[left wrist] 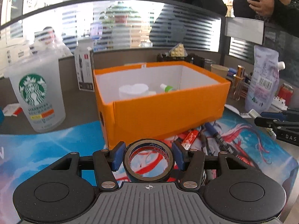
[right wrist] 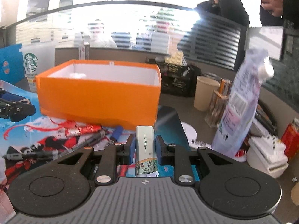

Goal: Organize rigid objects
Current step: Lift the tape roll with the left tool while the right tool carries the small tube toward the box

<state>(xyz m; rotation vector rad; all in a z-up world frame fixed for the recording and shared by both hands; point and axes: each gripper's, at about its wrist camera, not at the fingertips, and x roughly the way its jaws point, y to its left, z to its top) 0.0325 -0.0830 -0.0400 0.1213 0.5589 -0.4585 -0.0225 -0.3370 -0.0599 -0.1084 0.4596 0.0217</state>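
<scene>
An open orange box (left wrist: 168, 110) stands on the printed mat, holding a white heart-shaped item (left wrist: 133, 90) and a small green-and-white bottle (left wrist: 168, 88). My left gripper (left wrist: 148, 155) is shut on a roll of dark tape (left wrist: 149, 177), just in front of the box. In the right wrist view my right gripper (right wrist: 144, 147) is shut on a pale rectangular lighter-like case (right wrist: 145, 149), in front of the box (right wrist: 99, 100). Pens and red tubes (right wrist: 82, 132) lie on the mat before the box.
A Starbucks cup (left wrist: 37, 95) stands left of the box. A purple refill pouch (right wrist: 241, 102), a beige cup (right wrist: 204, 93), a white block (right wrist: 267, 155) and a black crate (right wrist: 177, 82) crowd the right. The other gripper (left wrist: 280, 125) shows at the right edge. People stand behind the partition.
</scene>
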